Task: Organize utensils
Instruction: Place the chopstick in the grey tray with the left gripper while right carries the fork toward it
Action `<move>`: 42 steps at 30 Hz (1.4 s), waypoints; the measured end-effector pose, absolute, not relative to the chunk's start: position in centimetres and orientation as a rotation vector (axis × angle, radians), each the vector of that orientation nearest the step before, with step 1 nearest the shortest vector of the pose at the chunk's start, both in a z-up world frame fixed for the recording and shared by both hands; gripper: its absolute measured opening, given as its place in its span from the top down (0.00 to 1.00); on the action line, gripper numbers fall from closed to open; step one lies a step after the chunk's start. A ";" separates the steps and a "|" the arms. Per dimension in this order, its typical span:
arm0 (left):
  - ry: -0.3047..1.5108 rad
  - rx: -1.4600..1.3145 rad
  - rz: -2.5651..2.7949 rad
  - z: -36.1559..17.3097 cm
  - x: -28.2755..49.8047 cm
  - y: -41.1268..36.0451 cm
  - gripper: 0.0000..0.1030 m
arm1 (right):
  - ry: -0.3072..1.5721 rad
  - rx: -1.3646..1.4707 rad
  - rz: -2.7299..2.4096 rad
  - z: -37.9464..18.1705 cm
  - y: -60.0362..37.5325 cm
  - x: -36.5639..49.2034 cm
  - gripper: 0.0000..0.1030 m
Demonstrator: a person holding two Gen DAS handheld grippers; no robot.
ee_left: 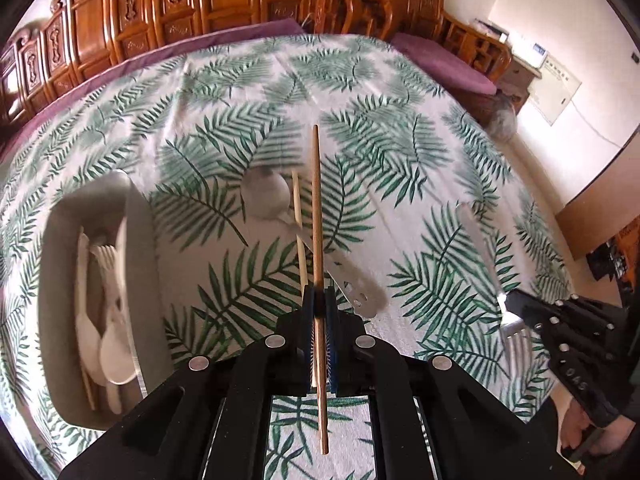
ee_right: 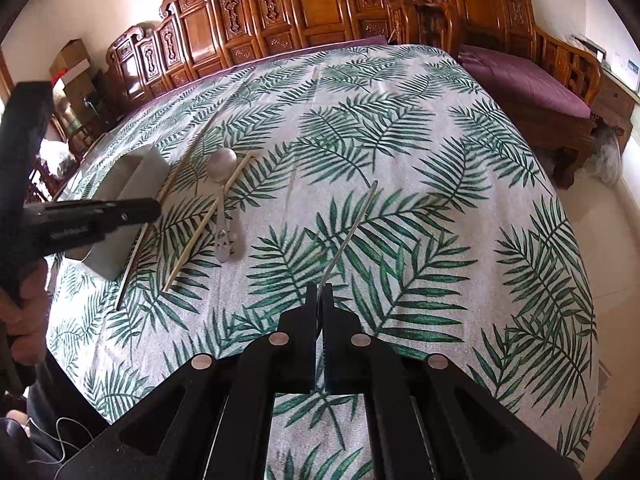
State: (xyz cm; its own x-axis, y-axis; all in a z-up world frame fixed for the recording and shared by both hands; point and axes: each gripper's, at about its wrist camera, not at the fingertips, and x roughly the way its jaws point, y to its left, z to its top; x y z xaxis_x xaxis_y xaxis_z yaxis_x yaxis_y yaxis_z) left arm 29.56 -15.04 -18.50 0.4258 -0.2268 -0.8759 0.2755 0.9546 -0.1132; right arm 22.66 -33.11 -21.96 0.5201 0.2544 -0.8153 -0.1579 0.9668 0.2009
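Now: one chopstick [ee_left: 317, 216] clamped in left gripper [ee_left: 319, 300], one metal spoon [ee_left: 276, 200] on cloth.

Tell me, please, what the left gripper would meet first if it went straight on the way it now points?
Probably the metal spoon and the pale chopstick across it on the tablecloth, though depth is unclear. The left gripper itself holds a brown chopstick.

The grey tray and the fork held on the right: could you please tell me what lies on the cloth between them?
A metal spoon with a pale chopstick across its handle lies between tray and fork, clearest in the right wrist view.
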 end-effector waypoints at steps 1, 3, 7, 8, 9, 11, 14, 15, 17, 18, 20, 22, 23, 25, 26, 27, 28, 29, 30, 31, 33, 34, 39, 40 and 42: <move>1.076 0.043 -0.317 -17.9 29.5 -14.6 0.96 | 0.993 0.104 0.250 -21.8 -32.9 22.7 0.97; 1.061 0.038 -0.319 -17.1 29.3 -14.1 0.96 | 0.990 0.101 0.254 -21.6 -32.4 22.7 0.97; 1.023 0.028 -0.315 -15.4 29.0 -12.4 0.96 | 0.978 0.103 0.271 -20.8 -30.8 22.8 1.00; 1.013 0.026 -0.312 -15.0 28.9 -11.9 0.96 | 0.975 0.101 0.275 -20.6 -30.4 22.8 1.00; 1.004 0.025 -0.307 -14.6 28.8 -11.4 0.96 | 0.969 0.092 0.285 -20.3 -29.6 23.0 1.00; 0.992 0.025 -0.299 -14.2 28.6 -10.4 0.96 | 0.967 0.041 0.282 -19.9 -28.2 23.3 1.00; 0.993 0.014 -0.289 -14.0 28.5 -8.8 0.96 | 0.985 0.041 0.261 -20.5 -27.6 24.2 1.00; 0.994 0.010 -0.286 -14.0 28.4 -8.4 0.96 | 0.979 0.033 0.254 -20.5 -27.7 24.3 1.00; 0.991 -0.002 -0.284 -13.8 28.0 -7.5 0.96 | 0.983 0.052 0.239 -20.9 -28.3 24.4 0.99; 0.987 -0.008 -0.287 -13.7 27.8 -7.2 0.96 | 0.997 0.068 0.224 -21.2 -28.9 24.5 0.99; 0.977 -0.007 -0.293 -13.4 27.3 -6.7 0.96 | 1.003 0.045 0.177 -21.6 -29.5 24.5 0.97; 0.969 -0.005 -0.301 -13.3 26.9 -6.3 0.96 | 1.025 0.064 0.157 -22.3 -30.4 24.7 0.89; 0.965 -0.002 -0.302 -13.2 26.8 -6.2 0.96 | 1.037 0.074 0.157 -22.7 -30.6 24.8 0.86; 0.963 -0.003 -0.308 -13.2 26.6 -6.0 0.96 | 1.063 0.066 0.163 -23.6 -30.4 25.2 0.80; 0.962 -0.005 -0.310 -13.1 26.5 -5.8 0.96 | 1.075 0.066 0.171 -23.9 -30.1 25.3 0.77; 0.961 -0.007 -0.312 -13.1 26.5 -5.7 0.96 | 1.093 0.067 0.184 -24.4 -29.7 25.5 0.75; 0.958 -0.010 -0.314 -13.0 26.4 -5.6 0.96 | 1.108 0.049 0.183 -24.8 -29.2 25.6 0.75; 0.955 -0.013 -0.315 -12.9 26.4 -5.4 0.96 | 1.119 0.025 0.171 -25.1 -28.8 25.6 0.75; 0.953 -0.015 -0.316 -12.8 26.3 -5.2 0.96 | 1.140 -0.003 0.153 -25.6 -28.4 25.7 0.75; 0.950 -0.018 -0.317 -12.7 26.3 -5.2 0.96 | 1.143 -0.010 0.143 -25.9 -28.3 25.6 0.76; 0.943 -0.021 -0.319 -12.5 26.2 -4.9 0.96 | 1.145 -0.032 0.131 -26.0 -28.1 25.5 0.80; 0.941 -0.020 -0.319 -12.5 26.1 -4.8 0.96 | 1.146 -0.046 0.120 -25.9 -28.0 25.5 0.85; 0.927 -0.022 -0.306 -12.3 26.1 -3.7 0.96 | 1.140 -0.080 0.124 -25.3 -27.5 25.4 0.92; 0.926 -0.026 -0.299 -12.3 26.1 -3.3 0.96 | 1.134 -0.071 0.139 -24.9 -27.3 25.4 0.92; 0.929 -0.035 -0.283 -12.5 26.5 -2.4 0.96 | 1.120 -0.067 0.157 -24.1 -26.8 25.3 0.92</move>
